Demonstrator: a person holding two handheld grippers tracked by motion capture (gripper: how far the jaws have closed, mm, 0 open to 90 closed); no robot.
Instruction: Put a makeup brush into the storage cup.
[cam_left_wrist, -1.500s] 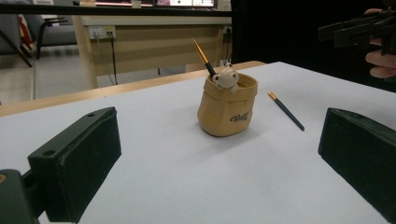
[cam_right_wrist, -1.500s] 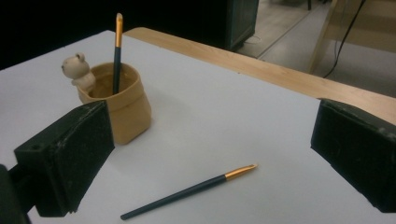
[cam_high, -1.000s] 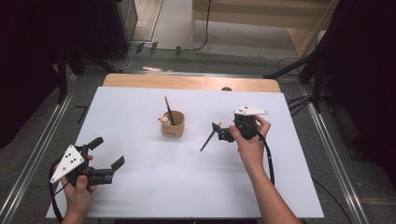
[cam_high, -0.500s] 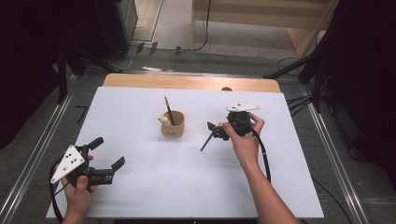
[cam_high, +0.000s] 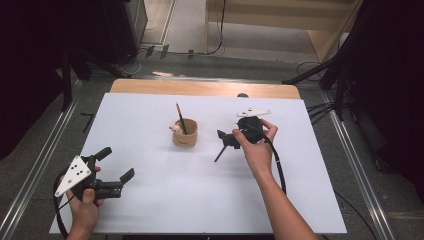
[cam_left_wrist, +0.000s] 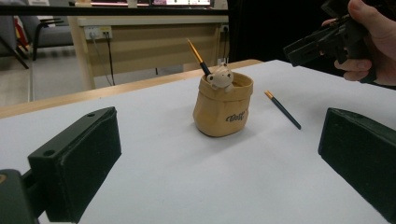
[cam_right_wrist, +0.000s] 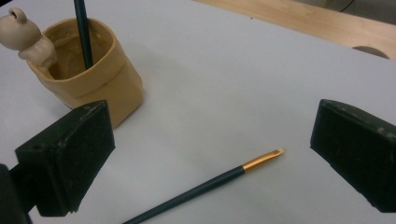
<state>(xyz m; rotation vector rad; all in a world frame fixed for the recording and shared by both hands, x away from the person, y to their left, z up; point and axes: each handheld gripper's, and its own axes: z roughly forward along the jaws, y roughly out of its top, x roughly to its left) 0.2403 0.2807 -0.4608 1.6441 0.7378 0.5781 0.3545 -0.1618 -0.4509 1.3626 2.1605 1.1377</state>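
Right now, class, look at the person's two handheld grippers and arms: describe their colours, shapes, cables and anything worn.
Both grippers are black with two blocky, flat-faced jaws. The left gripper carries a pale grey three-cornered plate dotted with dark holes; the right gripper has a similar plate on top. A black cable trails from each. Both forearms are bare, with no sleeves or gloves in sight.

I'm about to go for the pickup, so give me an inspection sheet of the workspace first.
Surface: white table top, bare wooden strip at far edge.
Job's things: tan pouch-shaped ceramic cup holds one dark gold-ferruled brush; second dark thin brush lies flat on the table.
Clutter: nothing seen.
Grippers: left gripper open, near corner; right gripper open, jaws either side of the lying brush's tip.
Cables: black cable along right forearm.
Surroundings: metal rails, wooden furniture, floor cables.
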